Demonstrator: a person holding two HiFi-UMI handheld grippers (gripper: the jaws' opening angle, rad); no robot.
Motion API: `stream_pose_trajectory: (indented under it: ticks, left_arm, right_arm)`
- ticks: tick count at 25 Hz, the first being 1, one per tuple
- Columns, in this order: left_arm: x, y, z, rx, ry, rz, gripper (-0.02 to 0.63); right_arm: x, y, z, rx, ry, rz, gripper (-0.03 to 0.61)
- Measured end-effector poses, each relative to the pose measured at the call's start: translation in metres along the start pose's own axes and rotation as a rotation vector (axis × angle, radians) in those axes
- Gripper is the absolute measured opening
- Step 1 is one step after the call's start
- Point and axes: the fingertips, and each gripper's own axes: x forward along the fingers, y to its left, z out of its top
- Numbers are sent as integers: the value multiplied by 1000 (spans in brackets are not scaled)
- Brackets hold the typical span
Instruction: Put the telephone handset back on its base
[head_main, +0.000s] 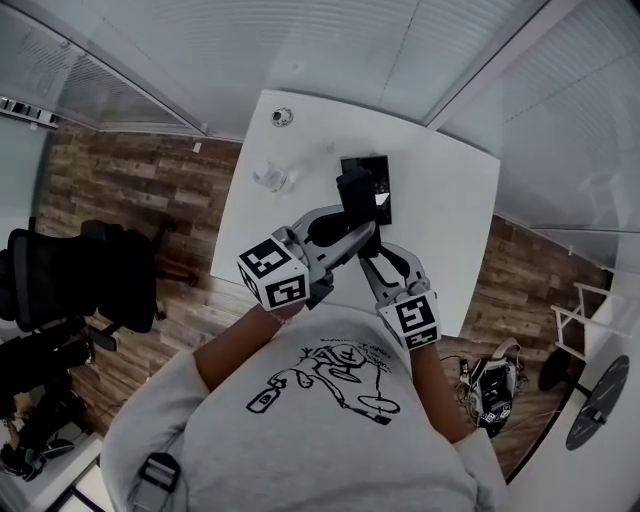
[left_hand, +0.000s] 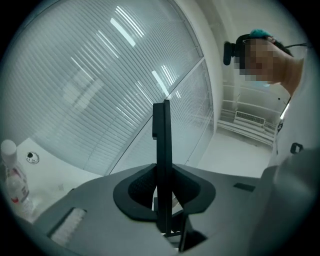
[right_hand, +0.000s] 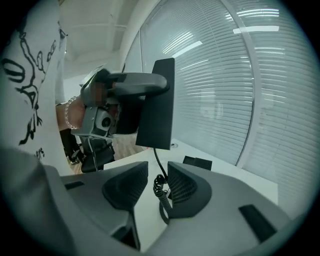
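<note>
— Item one?
— Left tongs (left_hand: 163, 192): pressed together on the handset (left_hand: 161, 145), a thin black slab seen edge-on, upright between the pads.

— Item two?
— Right tongs (right_hand: 157, 182): spread, pinching nothing. Coiled cord (right_hand: 161, 195) hanging from the handset down through the gap, close to the right-hand pad; contact uncertain.

— Location of handset?
— In the air, above and just ahead of the right tongs, clear of the table (head_main: 450, 220).

— Base?
— Base (right_hand: 197, 162): flat on the table, beyond the tips of the right tongs, lower than the handset and apart from it.

— Other stock?
— Bottle (left_hand: 12, 182), far off to the left of the left tongs. No part in the job.

— Done so far?
— Handset gripped and aloft. Nothing more.

— Left to do?
— By the look of it, most of the job: lowering the handset to the base, lining it up, seating it flat, opening the left tongs. Cord likely to need keeping clear of the cradle, perhaps work for the spread right tongs.
</note>
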Motion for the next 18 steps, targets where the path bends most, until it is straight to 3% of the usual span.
stream_pose_trajectory:
  ticks: [4, 11, 18]
  left_arm:
    - [2, 7, -13, -65, 9, -10, 71]
    - [7, 25, -45, -166, 43, -25, 72]
    - [13, 56, -88, -154, 135, 21, 100]
  right_arm:
    - [-3, 3, -14, 19, 29, 3, 47]
    - [-2, 6, -44, 57, 80, 18, 17]
    - [2, 12, -77, 125, 134, 32, 14]
